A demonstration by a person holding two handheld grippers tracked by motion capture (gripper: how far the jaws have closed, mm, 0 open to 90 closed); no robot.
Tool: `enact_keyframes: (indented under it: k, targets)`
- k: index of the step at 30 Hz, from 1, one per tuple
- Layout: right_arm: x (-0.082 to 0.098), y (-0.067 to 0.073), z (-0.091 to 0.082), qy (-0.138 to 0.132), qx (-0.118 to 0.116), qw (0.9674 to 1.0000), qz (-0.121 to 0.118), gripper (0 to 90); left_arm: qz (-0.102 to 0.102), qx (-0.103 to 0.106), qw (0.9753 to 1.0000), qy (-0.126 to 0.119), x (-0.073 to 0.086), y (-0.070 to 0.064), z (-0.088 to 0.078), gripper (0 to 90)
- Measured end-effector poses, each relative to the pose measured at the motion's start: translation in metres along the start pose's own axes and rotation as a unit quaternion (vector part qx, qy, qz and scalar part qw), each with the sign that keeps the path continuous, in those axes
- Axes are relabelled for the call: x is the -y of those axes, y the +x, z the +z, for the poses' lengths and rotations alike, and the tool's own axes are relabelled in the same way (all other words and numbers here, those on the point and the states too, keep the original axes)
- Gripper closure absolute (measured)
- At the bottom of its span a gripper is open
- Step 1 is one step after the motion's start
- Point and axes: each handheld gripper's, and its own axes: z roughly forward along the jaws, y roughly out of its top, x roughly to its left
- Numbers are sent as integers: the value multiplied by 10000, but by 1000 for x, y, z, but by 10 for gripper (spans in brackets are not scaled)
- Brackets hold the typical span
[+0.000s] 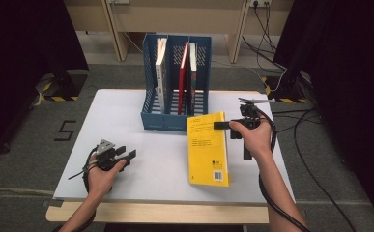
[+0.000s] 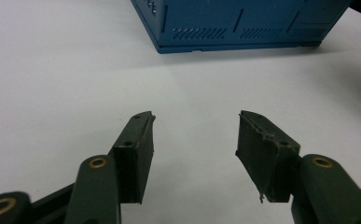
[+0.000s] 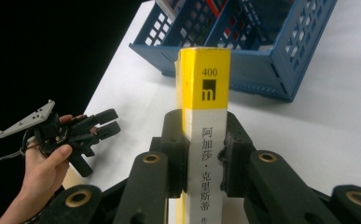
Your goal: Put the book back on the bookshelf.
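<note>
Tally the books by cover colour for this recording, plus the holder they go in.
Yellow paperback book, clamped by the right gripper: 1
White book in the rack: 1
Red book in the rack: 1
Dark book in the rack: 1
Blue plastic file rack: 1
Total: 5

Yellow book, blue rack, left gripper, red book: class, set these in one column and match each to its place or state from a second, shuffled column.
Things:
1. yellow book
2. blue rack
3. left gripper
4. red book

Places or states:
A. open, nothing between the jaws
B. upright in a slot
C. stands at the table's far edge
D. clamped at the spine by the right gripper

Pairs: 1-D, 2-C, 3-A, 4-B
</note>
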Motion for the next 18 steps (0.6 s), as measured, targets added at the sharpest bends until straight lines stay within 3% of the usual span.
enact_keyframes:
  k: [5,18]
  targets:
    - [-2,3,-4,-120,30,9999,-51,758,99,-86,9999,-53,2,1,1,450]
    - [-3,8,-14,-419,83,9990,-111,758,92,-107,9999,-90,2,0,2,450]
